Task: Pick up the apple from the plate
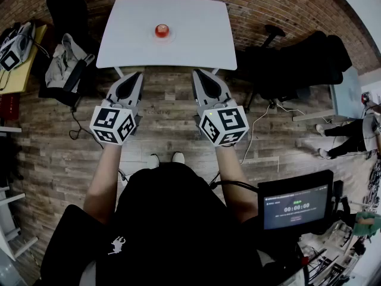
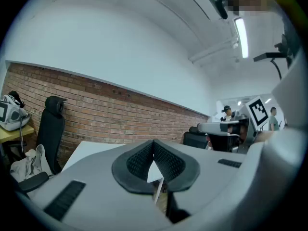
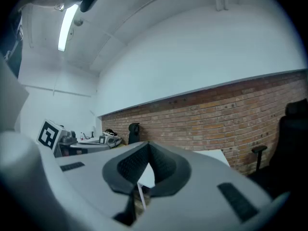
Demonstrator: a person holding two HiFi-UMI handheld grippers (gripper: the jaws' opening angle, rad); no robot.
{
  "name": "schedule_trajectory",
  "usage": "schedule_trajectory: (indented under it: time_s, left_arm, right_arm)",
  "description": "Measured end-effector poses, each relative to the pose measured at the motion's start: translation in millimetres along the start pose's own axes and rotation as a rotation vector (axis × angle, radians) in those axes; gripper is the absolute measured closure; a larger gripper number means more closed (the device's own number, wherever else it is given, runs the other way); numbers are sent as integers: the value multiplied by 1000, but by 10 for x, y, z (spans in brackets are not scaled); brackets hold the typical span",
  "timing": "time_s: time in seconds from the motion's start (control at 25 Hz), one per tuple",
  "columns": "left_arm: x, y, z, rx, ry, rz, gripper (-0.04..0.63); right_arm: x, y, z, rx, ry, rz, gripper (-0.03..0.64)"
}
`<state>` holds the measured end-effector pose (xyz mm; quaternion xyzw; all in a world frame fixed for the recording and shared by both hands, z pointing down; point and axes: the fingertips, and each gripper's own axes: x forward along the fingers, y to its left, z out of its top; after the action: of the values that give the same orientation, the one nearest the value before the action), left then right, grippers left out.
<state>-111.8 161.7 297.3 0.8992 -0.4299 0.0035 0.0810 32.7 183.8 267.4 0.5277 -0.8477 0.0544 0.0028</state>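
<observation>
Jaws: on left gripper (image 1: 136,75) and right gripper (image 1: 197,73) we see them closed, empty.
Apple (image 1: 162,30): on plate (image 1: 170,38), well apart; round, we can't tell any long axis.

The apple (image 1: 162,30) sat on a plate (image 1: 169,39) toward the far side of the worktop (image 1: 196,46), with the brick wall (image 1: 268,5) behind it. The left claw (image 1: 137,76) and right claw (image 1: 197,75) hung side by side before the near edge, well apart from the apple. A chair (image 1: 65,70) stood left of the worktop, a second chair (image 1: 297,64) right of it.
</observation>
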Motion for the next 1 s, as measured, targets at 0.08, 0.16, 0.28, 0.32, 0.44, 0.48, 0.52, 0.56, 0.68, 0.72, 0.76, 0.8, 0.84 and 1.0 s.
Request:
schedule_trajectory:
  time_s: [0.08,0.16,0.28,0.32,0.44,0.48,0.52,0.56,0.68,0.72,0.76,0.8,0.84,1.0]
  left_arm:
    - [14,-18,-21,-5,1,4,589]
    - [19,-32,-40,-8,2,13,589]
    - [16,-66,-52,-4,2,26,589]
    - [14,-85,-57,-4,2,26,589]
    - [-1,-137,-89,-21,8,17,589]
    - [-6,-150,-102,-27,10,15,589]
    - [-9,-161,-116,-32,12,16,589]
    - [-10,-173,-130,-34,14,18,589]
    - [7,-222,-153,-29,21,29,589]
    - [11,-242,-156,-24,22,34,589]
    - [13,-260,-159,-19,22,41,589]
    - [13,-275,-161,-14,22,49,589]
    - [17,-287,-161,-11,21,58,589]
    - [134,-305,-148,0,25,93,589]
  right_arm:
    - [-15,-14,-18,-2,1,9,614]
    - [-36,-28,-34,-2,5,17,614]
    - [-79,-56,-42,-2,11,28,614]
    - [-92,-66,-45,-3,13,33,614]
    - [-125,-82,-70,7,21,59,614]
    - [-136,-85,-78,16,20,70,613]
    - [-149,-92,-88,25,19,80,613]
    - [-164,-105,-99,34,17,88,613]
    - [-201,-163,-137,54,20,107,612]
    - [-212,-184,-148,58,21,112,612]
    - [-223,-204,-159,63,21,117,612]
    - [-232,-222,-168,69,20,124,612]
    - [-236,-243,-175,76,19,130,612]
    - [-190,-385,-208,83,35,155,613]
